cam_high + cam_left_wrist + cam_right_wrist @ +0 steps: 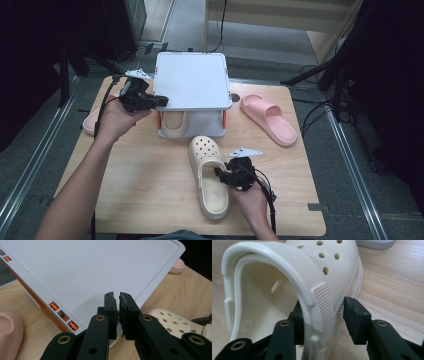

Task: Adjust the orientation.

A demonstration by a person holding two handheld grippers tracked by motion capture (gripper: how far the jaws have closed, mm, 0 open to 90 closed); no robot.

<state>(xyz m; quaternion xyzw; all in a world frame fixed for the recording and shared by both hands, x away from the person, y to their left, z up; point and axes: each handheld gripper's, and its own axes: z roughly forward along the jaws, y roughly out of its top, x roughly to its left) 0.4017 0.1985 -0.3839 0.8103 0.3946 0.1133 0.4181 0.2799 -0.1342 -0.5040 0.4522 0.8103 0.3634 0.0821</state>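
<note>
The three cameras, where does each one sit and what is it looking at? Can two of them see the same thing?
High view: above the table, looking forward and down; both forearms, left gripper, right gripper.
Left gripper view: on the left gripper, facing the white rack top; its own shut jaws.
Right gripper view: on the right gripper, facing the cream clog; its jaws straddle the clog's side wall.
Shared: every view sees the clog.

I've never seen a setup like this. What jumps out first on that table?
Shoes, mostly: a cream clog lies near the front of the wooden table, with the right hand-held gripper straddling its side wall. Behind it stands a small white rack with another cream shoe underneath, and the left hand-held gripper sits at the rack's edge.
</note>
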